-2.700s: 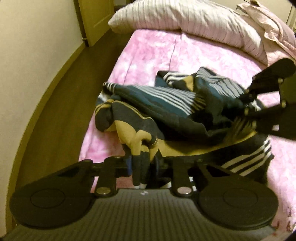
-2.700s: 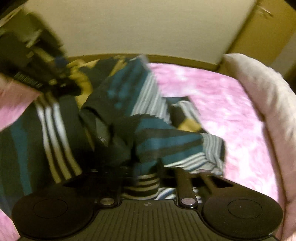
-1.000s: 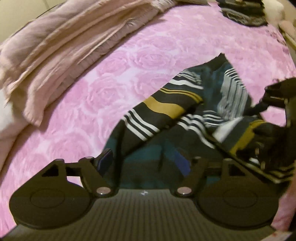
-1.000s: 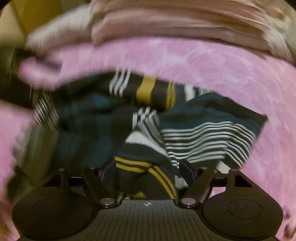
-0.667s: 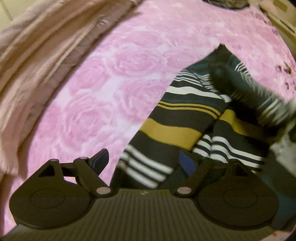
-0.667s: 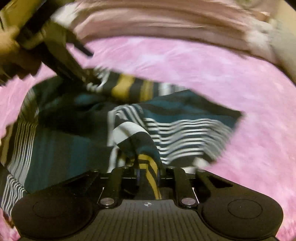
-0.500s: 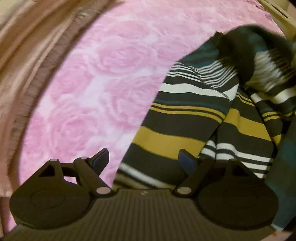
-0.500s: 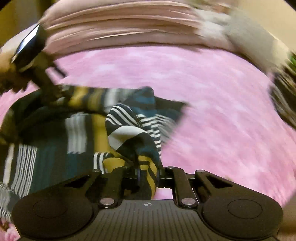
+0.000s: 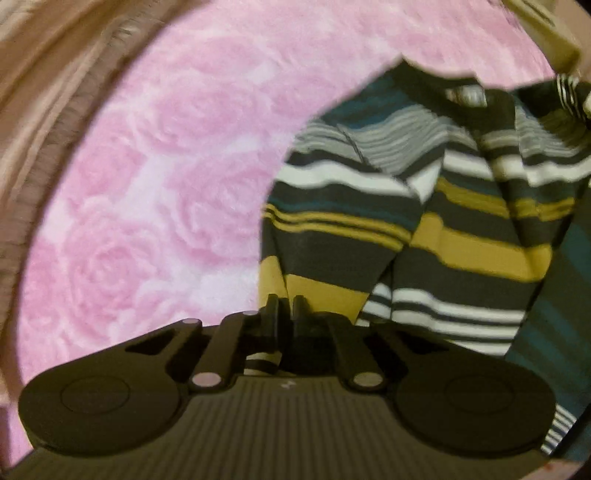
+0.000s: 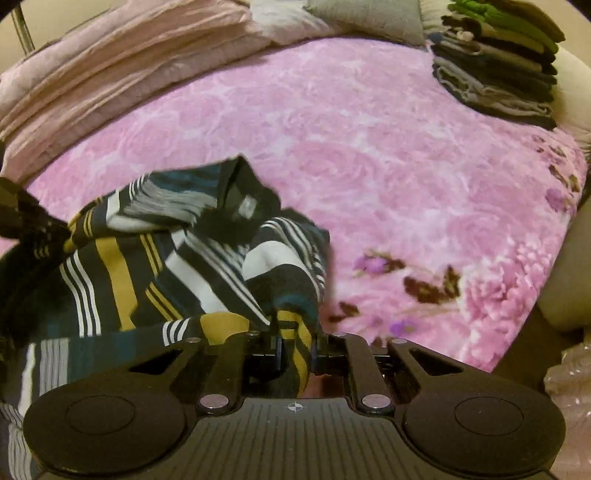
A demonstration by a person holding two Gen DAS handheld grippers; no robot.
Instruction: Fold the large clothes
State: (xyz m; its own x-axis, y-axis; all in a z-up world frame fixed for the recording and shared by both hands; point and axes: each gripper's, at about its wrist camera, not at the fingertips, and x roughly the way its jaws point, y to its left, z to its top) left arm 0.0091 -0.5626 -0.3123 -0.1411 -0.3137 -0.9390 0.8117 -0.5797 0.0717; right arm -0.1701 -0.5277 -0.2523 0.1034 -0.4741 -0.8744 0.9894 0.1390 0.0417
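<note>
A large striped garment, dark with mustard, white and teal bands, lies bunched on the pink rose bedspread. My left gripper is just closing on the garment's near edge, and a mustard-striped fold is pinched between its pads. In the right wrist view the garment spreads away to the left. My right gripper is shut on a raised fold with mustard stripes. The left gripper shows as a dark shape at the cloth's far left end.
A stack of folded clothes sits at the bedspread's far right corner. A folded pale pink blanket and a grey pillow line the far side. The bed's edge drops off at the right.
My left gripper was open over the garment's edge and is now shut on it. My right gripper shut on a fold and pulled it up and to the right.
</note>
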